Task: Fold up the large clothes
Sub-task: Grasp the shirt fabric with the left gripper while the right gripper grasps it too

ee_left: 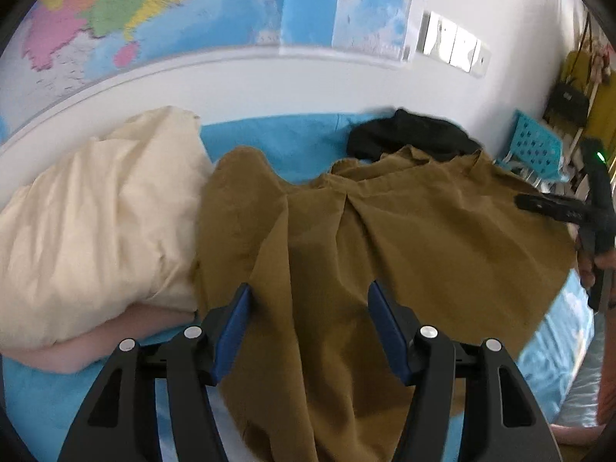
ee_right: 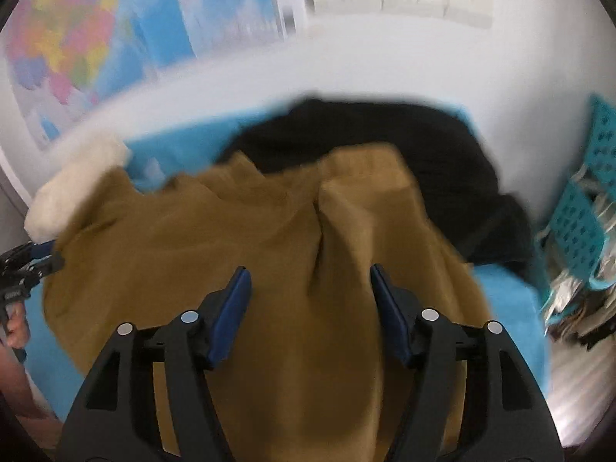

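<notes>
While both pairs of fingers stand apart and grip nothing, the left gripper (ee_left: 308,300) and right gripper (ee_right: 308,285) hover over the brown garment (ee_left: 404,231). It lies spread on the blue bed (ee_left: 277,138), between a cream pillow (ee_left: 96,211) and black clothing (ee_left: 408,134) farther back.

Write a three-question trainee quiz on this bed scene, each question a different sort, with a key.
1. True or false: the left gripper is clamped on the brown garment.
2. Multiple choice: what lies at the brown garment's far edge, toward the wall? A) black garment B) red towel C) grey shoe
3. Fill in: on the left side of the blue sheet lies a cream ____.

Key: 1 false, both the left gripper and the right gripper stand open above the cloth; 2 A; 3 pillow.
</notes>
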The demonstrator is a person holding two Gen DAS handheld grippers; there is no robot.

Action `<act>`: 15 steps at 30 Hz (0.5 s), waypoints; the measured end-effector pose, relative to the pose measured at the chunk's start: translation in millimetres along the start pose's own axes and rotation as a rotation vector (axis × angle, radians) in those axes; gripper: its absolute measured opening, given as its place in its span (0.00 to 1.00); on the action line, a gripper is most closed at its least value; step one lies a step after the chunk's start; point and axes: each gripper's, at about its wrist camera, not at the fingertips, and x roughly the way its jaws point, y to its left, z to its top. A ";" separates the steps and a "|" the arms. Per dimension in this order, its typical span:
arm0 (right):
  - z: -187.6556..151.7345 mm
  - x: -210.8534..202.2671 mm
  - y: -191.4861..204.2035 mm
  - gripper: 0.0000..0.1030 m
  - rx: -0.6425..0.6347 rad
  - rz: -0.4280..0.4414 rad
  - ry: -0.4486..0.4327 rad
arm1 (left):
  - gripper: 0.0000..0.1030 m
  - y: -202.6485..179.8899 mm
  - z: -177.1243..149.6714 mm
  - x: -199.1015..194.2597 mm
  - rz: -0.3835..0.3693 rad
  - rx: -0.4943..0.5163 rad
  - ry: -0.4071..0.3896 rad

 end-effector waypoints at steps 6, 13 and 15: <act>10.7 -18.1 -1.6 0.08 -0.010 -0.003 -0.122 | 0.23 3.4 7.0 19.7 0.080 -0.004 0.035; 31.0 -23.6 -15.6 0.09 0.073 0.002 -0.267 | 0.07 10.3 26.8 3.1 0.076 -0.072 -0.102; 29.4 17.9 -20.0 0.10 0.071 -0.004 -0.114 | 0.10 13.8 25.5 14.0 0.052 -0.080 -0.052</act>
